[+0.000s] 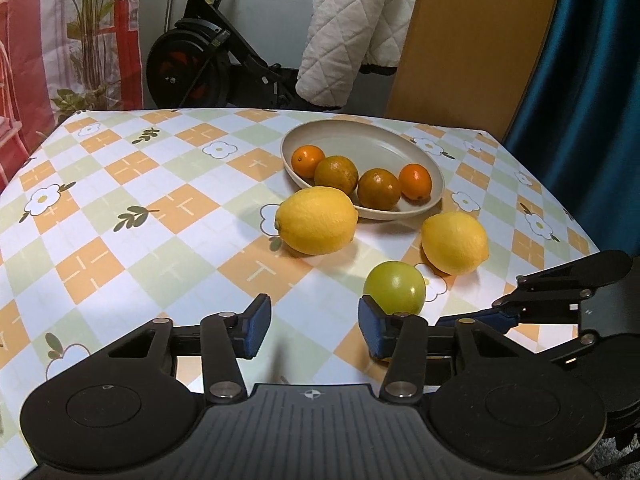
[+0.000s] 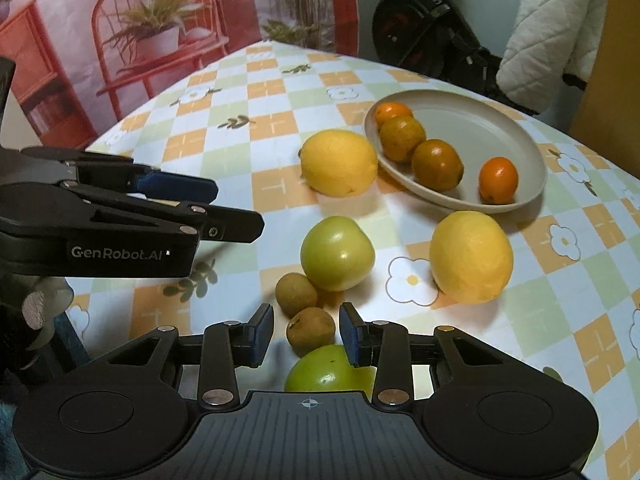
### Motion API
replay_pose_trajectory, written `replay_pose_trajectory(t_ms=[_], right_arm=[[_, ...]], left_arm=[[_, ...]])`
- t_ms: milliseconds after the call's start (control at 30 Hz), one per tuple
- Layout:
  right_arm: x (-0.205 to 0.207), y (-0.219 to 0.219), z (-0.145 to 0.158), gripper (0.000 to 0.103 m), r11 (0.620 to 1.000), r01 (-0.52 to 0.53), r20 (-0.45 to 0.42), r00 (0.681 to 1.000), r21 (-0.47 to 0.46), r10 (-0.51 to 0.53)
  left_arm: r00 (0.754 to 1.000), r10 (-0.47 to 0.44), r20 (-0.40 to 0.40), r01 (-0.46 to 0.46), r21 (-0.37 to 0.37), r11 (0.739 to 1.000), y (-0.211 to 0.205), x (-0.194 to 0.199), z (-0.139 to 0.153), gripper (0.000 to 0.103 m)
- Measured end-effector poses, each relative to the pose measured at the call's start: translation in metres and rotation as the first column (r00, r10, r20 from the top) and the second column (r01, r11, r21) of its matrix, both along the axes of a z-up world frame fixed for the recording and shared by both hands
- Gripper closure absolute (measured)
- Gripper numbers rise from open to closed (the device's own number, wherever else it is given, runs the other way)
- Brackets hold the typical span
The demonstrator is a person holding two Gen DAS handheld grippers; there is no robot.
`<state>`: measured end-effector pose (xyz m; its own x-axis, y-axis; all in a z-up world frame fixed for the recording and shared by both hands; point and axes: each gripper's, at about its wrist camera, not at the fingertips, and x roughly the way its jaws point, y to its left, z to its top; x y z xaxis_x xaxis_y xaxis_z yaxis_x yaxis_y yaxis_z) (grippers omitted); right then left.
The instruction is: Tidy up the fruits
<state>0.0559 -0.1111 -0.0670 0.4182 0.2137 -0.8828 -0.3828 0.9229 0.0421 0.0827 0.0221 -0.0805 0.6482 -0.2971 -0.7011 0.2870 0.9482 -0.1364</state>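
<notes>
A beige plate (image 1: 384, 136) (image 2: 480, 120) holds several small oranges (image 1: 336, 174) (image 2: 436, 164). Two lemons (image 1: 316, 220) (image 1: 454, 242) lie on the cloth beside the plate; they also show in the right wrist view (image 2: 338, 162) (image 2: 470, 256). A green fruit (image 1: 394, 286) (image 2: 337, 253) lies nearer. Two small brown fruits (image 2: 296, 294) (image 2: 311, 332) and a second green fruit (image 2: 328, 372) lie by my right gripper (image 2: 306, 338). It is open, its fingers on either side of the nearer brown fruit, apart from it. My left gripper (image 1: 314, 328) is open and empty, above the cloth.
The table has a checked flower-pattern cloth (image 1: 160, 200). Behind it stand an exercise bike (image 1: 208, 52), a white quilted cover (image 1: 352, 32) and a wooden panel (image 1: 472, 40). The left gripper's body (image 2: 120, 216) shows at the left of the right wrist view.
</notes>
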Motion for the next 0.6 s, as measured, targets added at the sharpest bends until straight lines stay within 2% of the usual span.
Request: replay_pose_trajectory(t_ms=[600], right_arm=[[0.0021,0.0003,-0.0049,0.078,1.0,-0.02,0.004,1.0,-0.009,0.02]], left_arm=[[1.0,0.007,-0.012,-0.007,-0.009,1.0,0.002,0.0003,-0.0023,0.054]])
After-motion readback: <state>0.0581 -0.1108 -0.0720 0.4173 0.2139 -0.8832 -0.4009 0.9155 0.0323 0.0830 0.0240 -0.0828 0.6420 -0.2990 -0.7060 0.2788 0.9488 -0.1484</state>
